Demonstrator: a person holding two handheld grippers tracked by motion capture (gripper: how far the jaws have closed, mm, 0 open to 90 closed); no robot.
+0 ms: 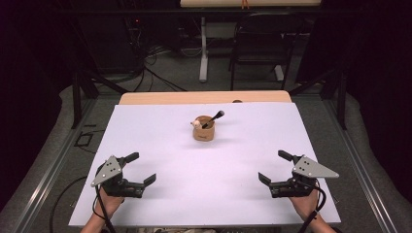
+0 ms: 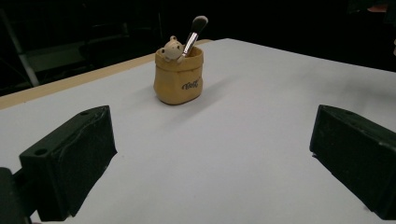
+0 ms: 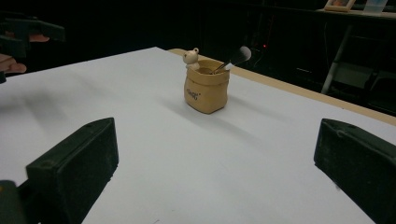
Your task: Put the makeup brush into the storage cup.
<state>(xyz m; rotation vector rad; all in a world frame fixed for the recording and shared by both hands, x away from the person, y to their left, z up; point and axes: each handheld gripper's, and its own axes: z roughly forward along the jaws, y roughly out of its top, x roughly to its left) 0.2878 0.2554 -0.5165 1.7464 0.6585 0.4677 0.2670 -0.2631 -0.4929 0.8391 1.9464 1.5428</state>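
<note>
A tan pot with a brush stands mid-bench, upright. The left gripper and right gripper, well apart from it, hold nothing, fingers wide open.

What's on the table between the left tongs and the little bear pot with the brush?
Nothing. Between the left tongs and the bear pot there is bare white table, as the high view and left gripper view show.
</note>
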